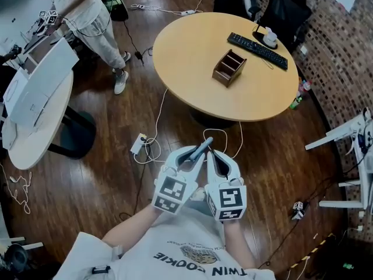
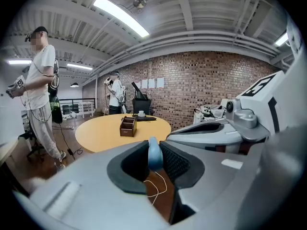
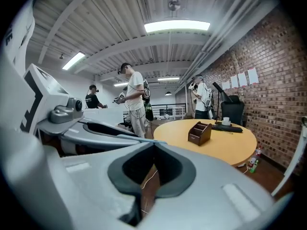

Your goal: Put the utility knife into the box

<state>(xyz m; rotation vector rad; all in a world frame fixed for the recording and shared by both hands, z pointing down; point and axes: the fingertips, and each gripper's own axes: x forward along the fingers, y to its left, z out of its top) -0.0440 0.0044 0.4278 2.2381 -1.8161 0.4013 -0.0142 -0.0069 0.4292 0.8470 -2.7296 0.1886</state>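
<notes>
A brown wooden box point(image 1: 229, 67) with open compartments stands on the round yellow table point(image 1: 186, 57), well ahead of me; it also shows as the box point(image 2: 127, 126) and the box point(image 3: 200, 132) in the two gripper views. My left gripper point(image 1: 195, 155) is shut on the grey-blue utility knife point(image 1: 202, 147), whose end pokes out forward past the pads. In the left gripper view the knife point(image 2: 154, 155) sits pinched between the dark pads. My right gripper point(image 1: 213, 156) hangs right beside the left one, shut and holding nothing. Both are close to my chest, above the floor.
A black keyboard point(image 1: 257, 50) and a white cup lie at the table's far side. Cables and a power strip point(image 1: 139, 143) run over the wooden floor between me and the table. A white table point(image 1: 35, 98) is at left, a person point(image 1: 87, 10) beyond it, a white frame point(image 1: 349, 156) at right.
</notes>
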